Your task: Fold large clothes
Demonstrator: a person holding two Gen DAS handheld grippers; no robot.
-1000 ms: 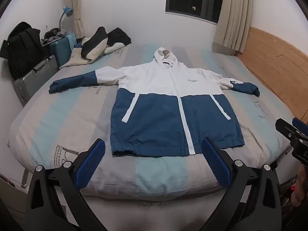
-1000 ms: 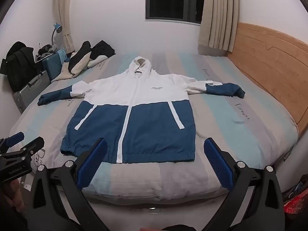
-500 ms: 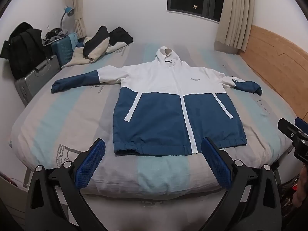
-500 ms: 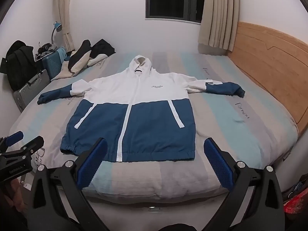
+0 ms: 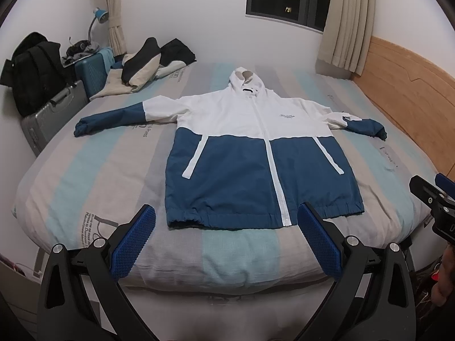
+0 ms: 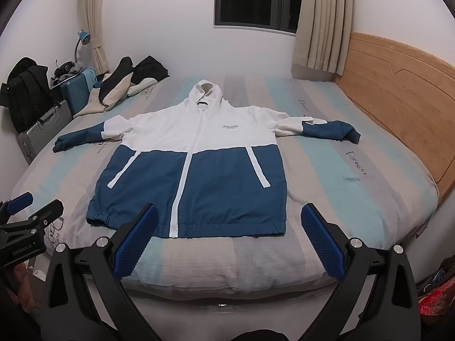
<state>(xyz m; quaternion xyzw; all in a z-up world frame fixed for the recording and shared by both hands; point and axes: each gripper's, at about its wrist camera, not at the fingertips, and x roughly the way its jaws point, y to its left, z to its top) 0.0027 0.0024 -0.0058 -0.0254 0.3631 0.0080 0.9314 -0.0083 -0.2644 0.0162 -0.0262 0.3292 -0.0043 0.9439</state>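
**Jacket laid flat on the bed, both grippers wide apart**

Here we hold the left gripper [image 5: 226,236] and the right gripper [image 6: 229,236] near the foot of the bed [image 5: 93,170], each with its blue pads spread wide and holding nothing. Just beyond them, the blue and white hooded jacket [image 5: 256,156] lies flat, zipped, sleeves stretched out sideways, hood pointing toward the far wall. Farther back, crumpled clothes [image 5: 150,59] sit in the bed's far left corner, beside suitcases [image 5: 54,113].

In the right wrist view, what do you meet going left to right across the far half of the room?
Black backpack → silver suitcase → teal suitcase → black-and-cream clothes pile → jacket hood → wooden headboard.
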